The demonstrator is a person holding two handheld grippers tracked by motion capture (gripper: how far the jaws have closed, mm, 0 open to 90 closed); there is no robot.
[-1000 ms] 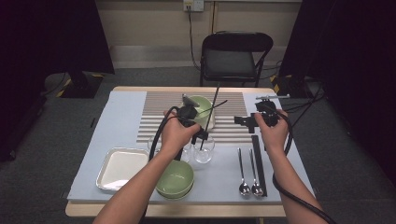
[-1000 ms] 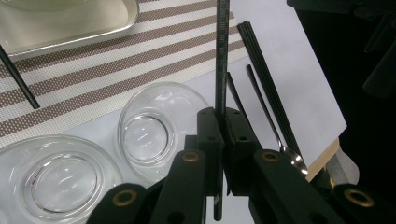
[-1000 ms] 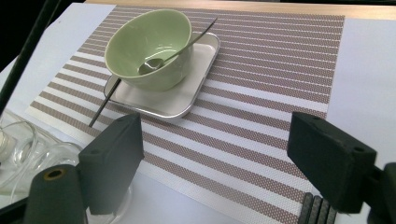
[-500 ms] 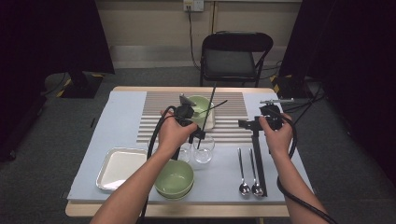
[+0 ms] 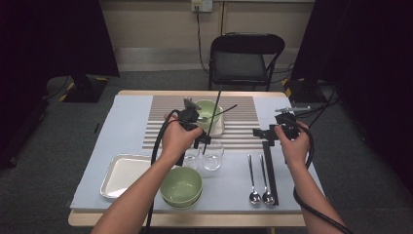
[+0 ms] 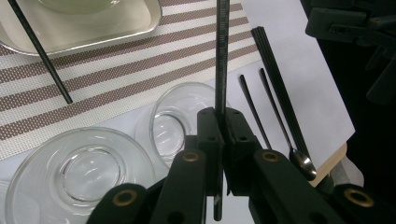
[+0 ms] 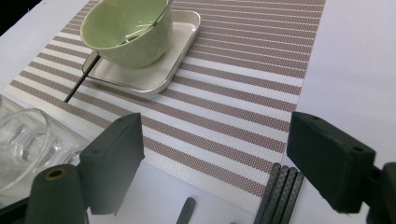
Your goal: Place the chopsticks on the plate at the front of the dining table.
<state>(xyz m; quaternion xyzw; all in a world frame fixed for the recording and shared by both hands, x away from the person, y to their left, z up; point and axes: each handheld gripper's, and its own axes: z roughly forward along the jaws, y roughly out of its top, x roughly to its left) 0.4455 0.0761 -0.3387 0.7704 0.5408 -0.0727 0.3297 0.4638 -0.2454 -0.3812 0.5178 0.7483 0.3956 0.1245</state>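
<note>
My left gripper (image 5: pixel 200 141) hovers over two clear glasses (image 5: pixel 213 156) and is shut on a single black chopstick (image 6: pixel 222 70), which stands nearly upright between its jaws (image 5: pixel 214 114). A second chopstick (image 7: pixel 81 79) leans against the green bowl (image 7: pixel 126 28) on the white tray (image 7: pixel 159 70). My right gripper (image 7: pixel 215 140) is open with nothing between its jaws. It hangs above the far end of a bundle of black chopsticks (image 7: pixel 280 196) lying on the table (image 5: pixel 270 170), in the high view (image 5: pixel 265 132).
Two spoons (image 5: pixel 258 180) lie left of the chopstick bundle. A stack of green bowls (image 5: pixel 181 185) and a metal tray (image 5: pixel 124 173) sit near the front edge. The striped placemat (image 5: pixel 243 126) covers the middle, and a folding chair (image 5: pixel 243 58) stands beyond the table.
My right gripper has come a little nearer the table's front and lower, over the chopstick bundle. The left gripper has kept still with its chopstick.
</note>
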